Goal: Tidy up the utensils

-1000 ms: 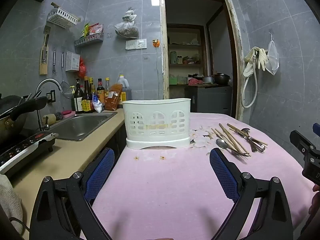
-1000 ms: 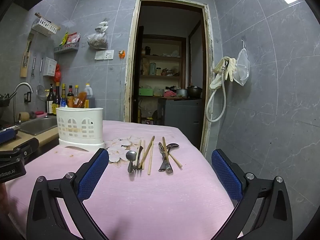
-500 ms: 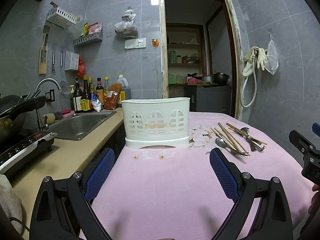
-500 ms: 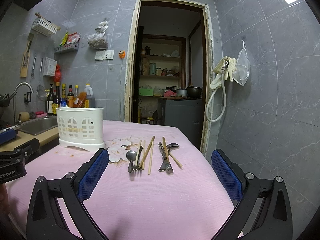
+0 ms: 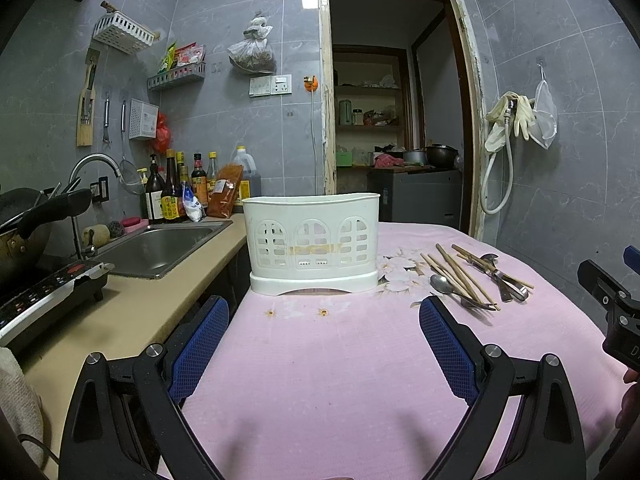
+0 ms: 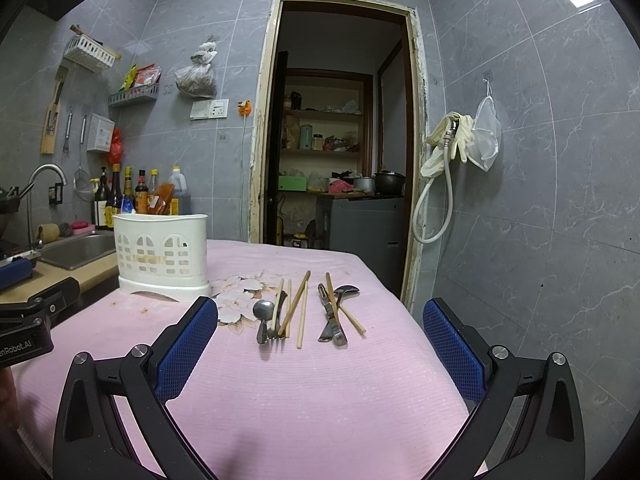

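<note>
We are in a small home kitchen with grey marbled wall tiles [image 5: 560, 32]. Along one side we see a beige countertop [image 5: 132, 312] with a stainless steel sink [image 5: 160, 246] and curved tap [image 5: 94, 162], a row of dark sauce bottles [image 5: 176, 188], a black wok [image 5: 24, 220] and a black induction cooker [image 5: 44, 292]. On the wall hang a white plastic rack [image 5: 122, 32], a wooden knife holder [image 5: 86, 108] and pale rubber gloves [image 6: 456, 140]. A pink cloth with a flower print [image 6: 320, 392] covers the table, and an open doorway [image 6: 340, 120] leads to pantry shelves [image 6: 324, 152] with jars and pots.
</note>
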`<state>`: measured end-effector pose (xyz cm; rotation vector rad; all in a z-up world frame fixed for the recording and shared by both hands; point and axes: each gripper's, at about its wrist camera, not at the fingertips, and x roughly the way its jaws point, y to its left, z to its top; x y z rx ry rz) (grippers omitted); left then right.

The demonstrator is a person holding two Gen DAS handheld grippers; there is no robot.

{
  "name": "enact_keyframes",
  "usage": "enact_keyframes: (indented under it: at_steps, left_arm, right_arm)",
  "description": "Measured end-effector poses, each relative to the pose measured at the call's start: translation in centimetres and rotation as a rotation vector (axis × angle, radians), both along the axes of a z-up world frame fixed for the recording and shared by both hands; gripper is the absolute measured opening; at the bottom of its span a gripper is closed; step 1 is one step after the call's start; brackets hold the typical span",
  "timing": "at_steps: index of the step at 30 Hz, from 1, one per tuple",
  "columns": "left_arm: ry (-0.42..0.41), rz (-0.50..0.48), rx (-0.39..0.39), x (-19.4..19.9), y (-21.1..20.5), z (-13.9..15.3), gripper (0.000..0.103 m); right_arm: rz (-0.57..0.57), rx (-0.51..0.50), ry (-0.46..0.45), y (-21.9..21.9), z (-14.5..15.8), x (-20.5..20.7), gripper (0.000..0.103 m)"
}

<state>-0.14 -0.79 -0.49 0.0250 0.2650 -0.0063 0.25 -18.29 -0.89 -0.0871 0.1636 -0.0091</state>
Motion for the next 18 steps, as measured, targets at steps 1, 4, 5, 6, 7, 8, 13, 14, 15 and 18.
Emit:
enact_keyframes:
  at_steps: [1, 4, 5, 6, 7, 8, 13, 14, 15, 18]
  left_arm:
    - [0.000, 0.000, 0.001, 0.03, 0.04, 0.01, 0.094]
    - [0.000, 0.000, 0.001, 0.04, 0.07, 0.03, 0.094]
    - [0.001, 0.000, 0.000, 0.06, 0.14, 0.07, 0.094]
    - [0.001, 0.000, 0.000, 0.06, 0.11, 0.06, 0.094]
    - [0.001, 0.000, 0.000, 0.05, 0.07, 0.04, 0.094]
    - [0.001, 0.000, 0.000, 0.04, 0.06, 0.03, 0.094]
    - [0.002, 0.000, 0.000, 0.07, 0.09, 0.05, 0.094]
    - [0.002, 0.000, 0.000, 0.08, 0.17, 0.08, 0.094]
    - [0.002, 0.000, -0.001, 0.07, 0.15, 0.07, 0.094]
    - [0.003, 0.000, 0.000, 0.08, 0.15, 0.07, 0.094]
  right_arm:
    - [0.000, 0.000, 0.000, 0.00, 0.00, 0.00, 0.103]
    - [0.000, 0.000, 0.000, 0.00, -0.02, 0.02, 0.103]
    - [0.000, 0.000, 0.001, 0.00, -0.02, 0.02, 0.103]
    - [0.000, 0.000, 0.001, 0.00, -0.02, 0.02, 0.103]
    - [0.000, 0.001, 0.001, 0.00, -0.02, 0.02, 0.103]
    - [0.000, 0.001, 0.001, 0.00, -0.02, 0.02, 0.103]
    - [-0.001, 0.000, 0.001, 0.02, -0.03, 0.03, 0.103]
    - [-0.001, 0.001, 0.002, 0.02, -0.04, 0.04, 0.103]
    - [0.000, 0.001, 0.002, 0.02, -0.03, 0.02, 0.103]
    - [0.000, 0.000, 0.001, 0.04, -0.04, 0.02, 0.103]
